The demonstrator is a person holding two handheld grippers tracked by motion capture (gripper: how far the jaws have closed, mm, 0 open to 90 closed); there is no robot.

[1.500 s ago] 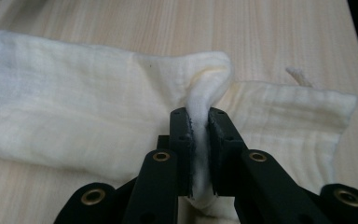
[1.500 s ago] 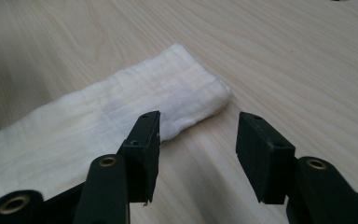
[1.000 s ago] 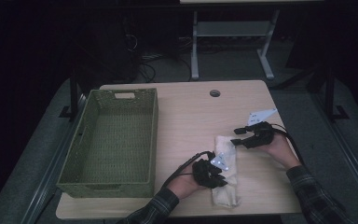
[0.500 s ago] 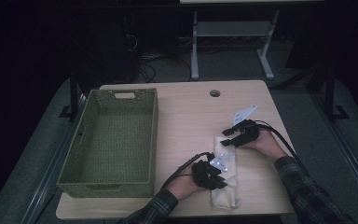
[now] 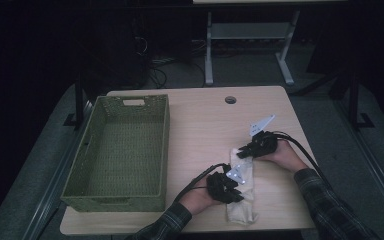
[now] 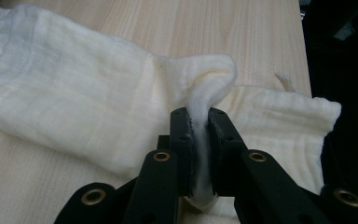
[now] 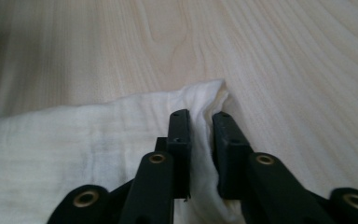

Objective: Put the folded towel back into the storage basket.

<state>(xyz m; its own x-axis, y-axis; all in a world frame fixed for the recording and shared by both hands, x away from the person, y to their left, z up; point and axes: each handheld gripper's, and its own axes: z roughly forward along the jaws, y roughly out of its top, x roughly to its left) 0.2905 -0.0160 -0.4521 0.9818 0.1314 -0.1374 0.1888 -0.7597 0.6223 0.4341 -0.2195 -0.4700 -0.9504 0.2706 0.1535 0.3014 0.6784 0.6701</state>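
Observation:
A cream cloth [image 5: 246, 202] lies folded in a long strip on the wooden table [image 5: 205, 125], near its front edge. My left gripper [image 5: 237, 191] sits at the strip's middle, shut on a raised fold of the cloth [image 6: 74, 107]; the fabric is pinched between its jaws [image 6: 199, 116]. My right gripper [image 5: 243, 152] is at the strip's far end. Its jaws have just been closing and now pinch the corner of the cloth [image 7: 74, 154] between them [image 7: 200, 119].
A green woven basket [image 5: 165, 145] stands with nothing in it on the table's left half. A round cable hole [image 5: 230, 99] is near the far edge. Bare wood lies between the basket and the cloth. Desk legs and cables stand on the dark floor beyond.
My right gripper has moved left and down onto the cloth's far end, and its jaws have closed on the corner. The left gripper has kept still, holding its fold.

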